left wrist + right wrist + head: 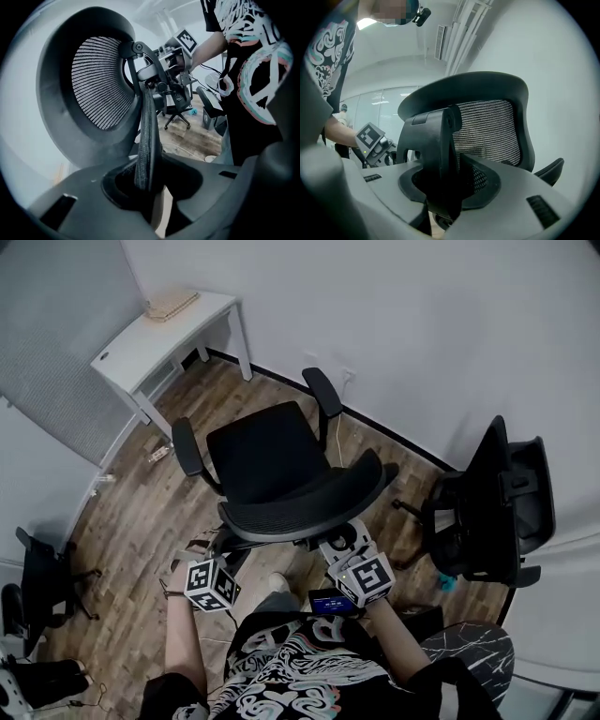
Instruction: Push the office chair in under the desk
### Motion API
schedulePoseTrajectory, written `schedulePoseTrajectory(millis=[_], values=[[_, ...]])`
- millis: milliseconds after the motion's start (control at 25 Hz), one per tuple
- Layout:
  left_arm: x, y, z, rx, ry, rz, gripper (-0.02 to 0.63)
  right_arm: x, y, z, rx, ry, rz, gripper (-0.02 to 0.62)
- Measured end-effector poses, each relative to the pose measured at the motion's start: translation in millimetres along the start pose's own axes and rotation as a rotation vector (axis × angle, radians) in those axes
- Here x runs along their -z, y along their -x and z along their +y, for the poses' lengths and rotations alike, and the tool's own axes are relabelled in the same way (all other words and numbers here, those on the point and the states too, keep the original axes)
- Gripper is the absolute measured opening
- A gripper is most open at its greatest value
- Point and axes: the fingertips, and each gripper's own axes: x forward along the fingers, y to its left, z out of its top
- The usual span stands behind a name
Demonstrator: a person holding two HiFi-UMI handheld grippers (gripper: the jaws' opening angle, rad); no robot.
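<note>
The black office chair (267,460) stands on the wood floor with its seat facing the white desk (155,343) at the far left and its mesh backrest (305,507) toward me. My left gripper (225,547) is shut on the backrest's left edge (147,136), which sits between the jaws of the left gripper (150,187). My right gripper (339,540) holds the right side. In the right gripper view the black back-support bracket (436,154) fills the gap of the right gripper (445,190). The chair is apart from the desk.
A second black chair (497,502) stands against the wall on the right. Another dark chair (42,577) is at the left edge. A flat wooden object (172,304) lies on the desk. White walls close the room behind the desk and chair.
</note>
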Motion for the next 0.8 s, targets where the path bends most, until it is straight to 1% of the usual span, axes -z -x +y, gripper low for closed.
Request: schedulePoseTrajectory(millis=[280,400,600,680,800], values=[[32,13,16,0.005,-0.034,-0.015,0.137,1,-31,24,-0.003,0.006,0.027,0.101],[45,16,23,0.015,-0.045,-0.016,0.137,-1,-44,33,0.000,0.013,0.029,0.100],[58,21,31,0.009,-0.069,-0.032,0.137,1,-58,42,0.005,0.028,0.024,0.098],[62,23,34,-0.004,-0.085,-0.039,0.135,-1,-61,45,0.012,0.049,0.009,0.098],[67,26,37,-0.047,-0.123,-0.045,0.133,-1,-64,51,0.026,0.071,0.000,0.103]])
